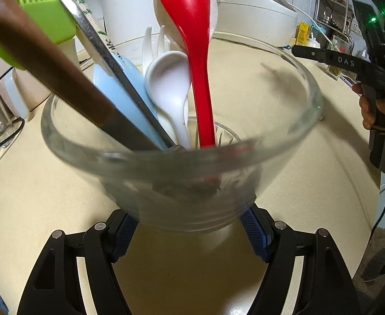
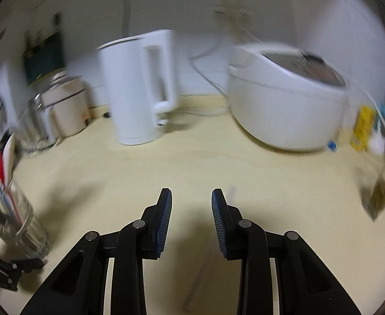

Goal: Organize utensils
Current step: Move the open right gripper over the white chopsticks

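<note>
Counter (image 1: 284, 157), pale cream, fills the lower part of both views, and a white rice cooker (image 2: 284, 99) and a white kettle (image 2: 137, 89) stand at the back against the wall. Nearer the left gripper (image 1: 189, 233) a clear glass (image 1: 181, 162) stands on that counter, with the blue pads (image 1: 122, 236) pressed against its lower wall on both sides, so the gripper pinches the glass. Inside the glass the utensils lean toward the rim on the camera's left: a wooden-handled tool (image 1: 47, 60) with a dark blade, a long red spoon (image 1: 195, 52) standing nearly upright, a pale blue spoon (image 1: 113, 84), a white soup spoon (image 1: 168, 78) and, behind it, a white fork (image 1: 153, 42). A green block (image 1: 45, 18) sits beyond them. In the right wrist view the same glass appears blurred at the far left edge. The right gripper (image 2: 191, 220) hangs above bare counter with its fingers apart and nothing between them; a thin clear straw (image 2: 230, 193) lies on the counter just past its right fingertip.
</note>
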